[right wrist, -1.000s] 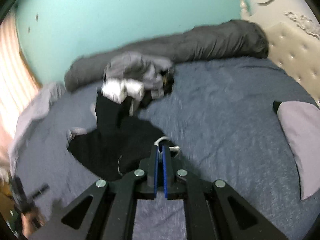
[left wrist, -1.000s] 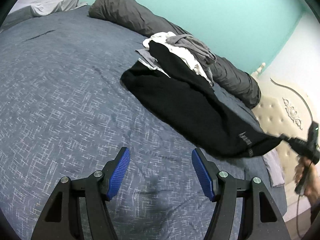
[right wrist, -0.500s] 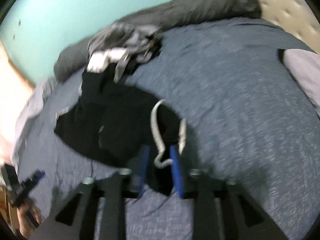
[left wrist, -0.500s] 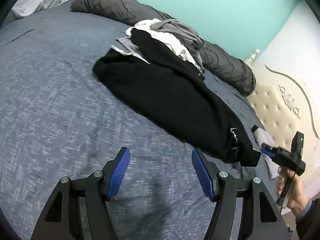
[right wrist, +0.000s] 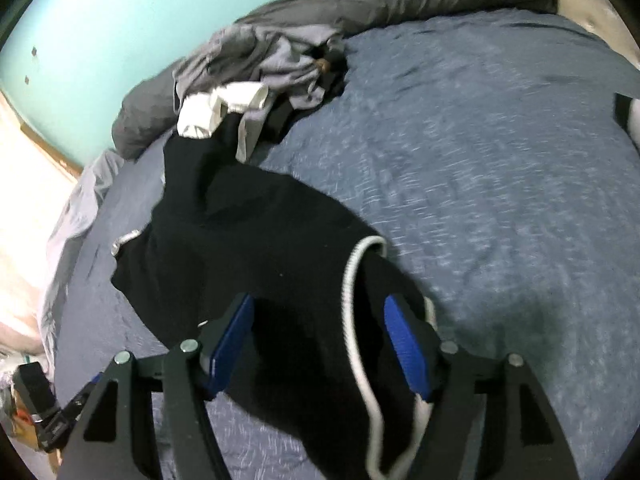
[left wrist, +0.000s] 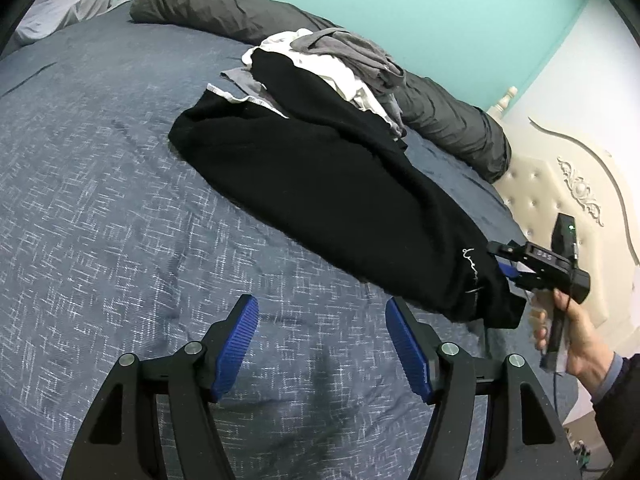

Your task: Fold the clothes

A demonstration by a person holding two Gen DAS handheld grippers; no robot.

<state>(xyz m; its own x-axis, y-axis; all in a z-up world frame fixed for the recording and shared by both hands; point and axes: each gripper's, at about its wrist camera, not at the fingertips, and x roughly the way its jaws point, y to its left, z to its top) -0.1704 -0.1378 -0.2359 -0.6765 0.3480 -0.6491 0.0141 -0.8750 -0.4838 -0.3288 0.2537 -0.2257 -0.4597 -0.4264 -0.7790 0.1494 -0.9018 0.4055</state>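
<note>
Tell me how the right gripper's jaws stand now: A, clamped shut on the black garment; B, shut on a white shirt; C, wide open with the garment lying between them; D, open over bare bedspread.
C: in the right wrist view the right gripper has its blue pads spread wide apart, with the black garment and its white cord lying between them.
</note>
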